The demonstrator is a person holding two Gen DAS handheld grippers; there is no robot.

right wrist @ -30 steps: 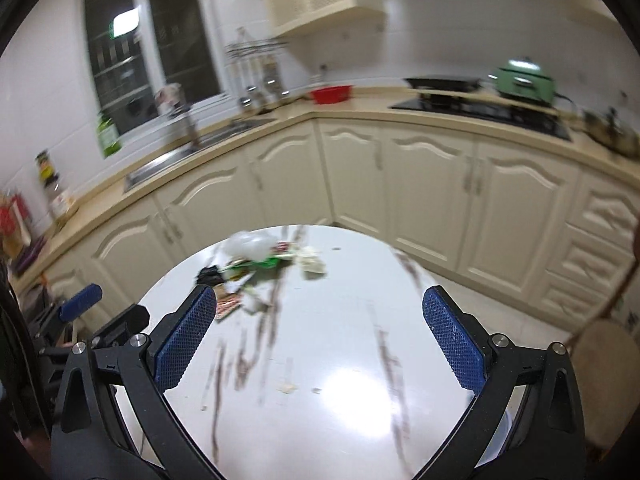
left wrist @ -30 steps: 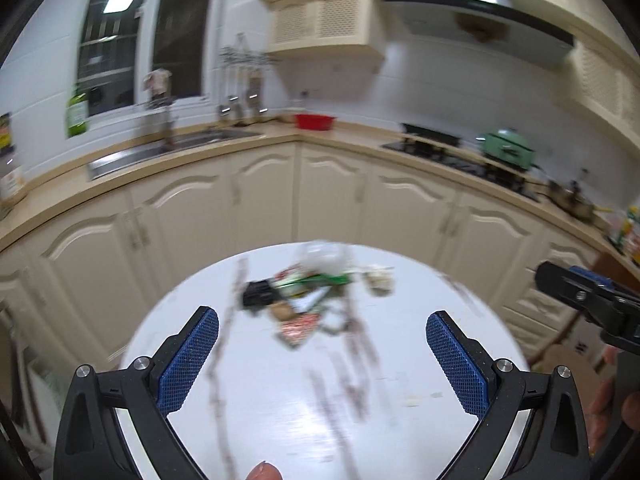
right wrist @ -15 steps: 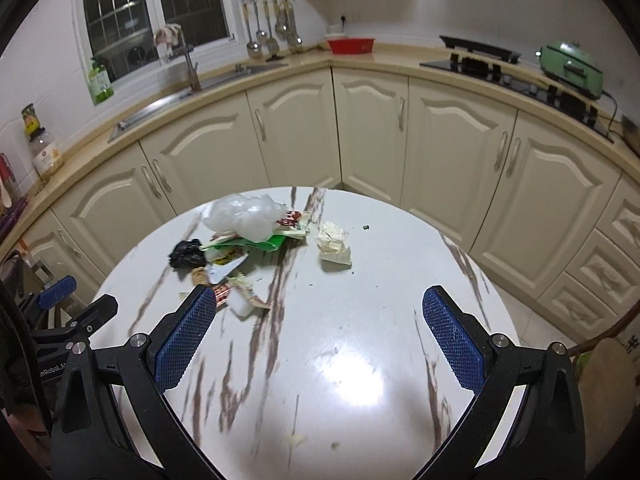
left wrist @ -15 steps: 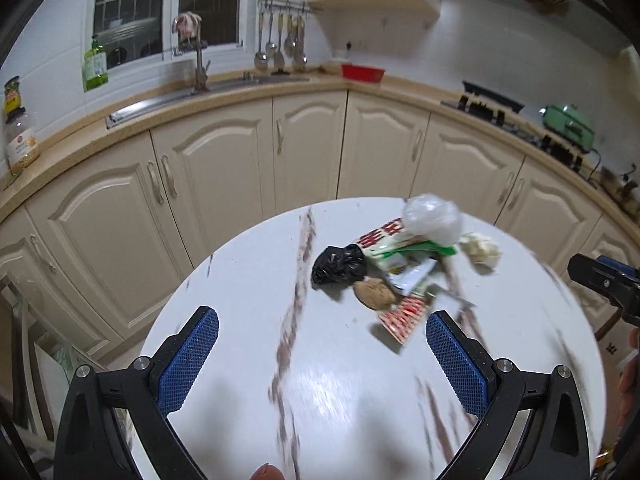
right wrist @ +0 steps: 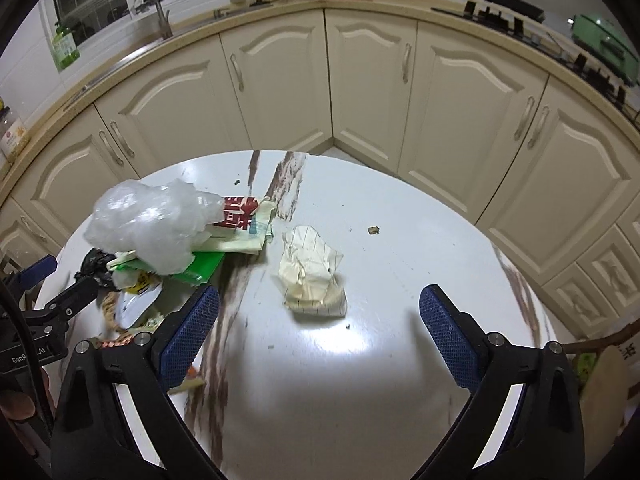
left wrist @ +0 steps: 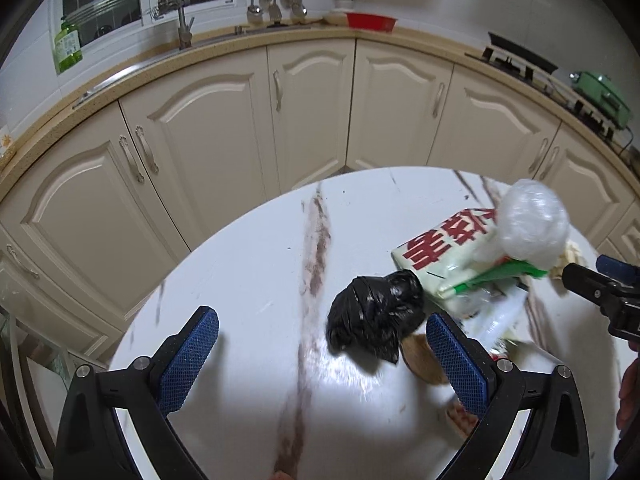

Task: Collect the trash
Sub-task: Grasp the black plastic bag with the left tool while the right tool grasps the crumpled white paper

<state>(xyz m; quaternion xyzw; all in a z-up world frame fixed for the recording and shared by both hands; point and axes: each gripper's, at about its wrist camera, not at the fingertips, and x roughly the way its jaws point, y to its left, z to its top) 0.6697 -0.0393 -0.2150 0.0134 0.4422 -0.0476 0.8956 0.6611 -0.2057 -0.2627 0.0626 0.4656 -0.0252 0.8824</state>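
Observation:
A pile of trash lies on a round white marble table [left wrist: 248,264]. A crumpled black bag [left wrist: 376,314] lies just ahead of my open left gripper [left wrist: 322,354], toward its right finger. Behind it are a cream wrapper with red letters [left wrist: 440,252], a clear plastic bag [left wrist: 532,220] and a green packet [left wrist: 508,274]. A brown scrap [left wrist: 422,362] lies by the right finger. In the right wrist view, a crumpled cream paper wad [right wrist: 312,276] lies ahead of my open right gripper [right wrist: 320,332]. The clear bag [right wrist: 148,220] and the pile are to its left.
Cream kitchen cabinets [left wrist: 312,112] curve behind the table, with a sink and faucet [left wrist: 182,20] and a stove [right wrist: 500,4] on the counter. The other gripper shows at the right edge of the left view [left wrist: 600,292]. A wooden chair [right wrist: 608,360] stands at the table's right.
Both grippers have moved down and forward toward the table. The trash pile now looks larger and closer; the black bag sits near my left gripper's fingers, the paper wad between my right's.

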